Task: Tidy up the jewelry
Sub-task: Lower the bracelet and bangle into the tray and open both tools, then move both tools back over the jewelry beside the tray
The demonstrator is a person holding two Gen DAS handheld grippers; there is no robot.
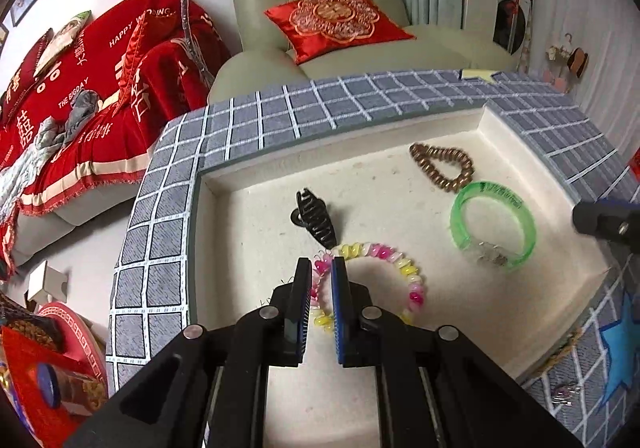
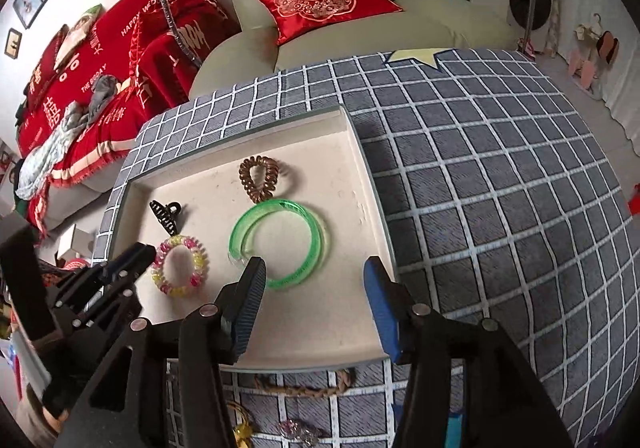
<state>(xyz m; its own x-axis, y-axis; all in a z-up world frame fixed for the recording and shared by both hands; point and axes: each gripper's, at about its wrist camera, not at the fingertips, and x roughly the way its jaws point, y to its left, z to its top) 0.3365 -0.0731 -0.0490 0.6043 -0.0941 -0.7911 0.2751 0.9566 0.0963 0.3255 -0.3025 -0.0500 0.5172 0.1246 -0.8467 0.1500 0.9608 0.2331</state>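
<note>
Left wrist view: left hand-held gripper (image 1: 321,268) reaching into a white tray (image 1: 400,176) of jewelry.

Its fingers stand narrowly apart astride the near-left arc of the pink-and-yellow coil bracelet (image 1: 376,280), which lies flat on the tray floor; whether the pads already pinch the coil is hard to tell, since the fingers hide the contact. That low, forward-tilted pose likely suits taking a thin ring by one strand. The right hand-held gripper (image 2: 316,290) hangs wide open and empty above the tray's near edge, just before the green bangle (image 2: 280,244). A black claw clip (image 1: 314,222) touches the coil bracelet's far side, and a brown spiral tie (image 1: 442,166) rests against the bangle. The tray sits sunk in the checked grey bench (image 2: 480,188), probably as the sorting place; a braided bracelet (image 2: 308,388) lies outside it.
</note>
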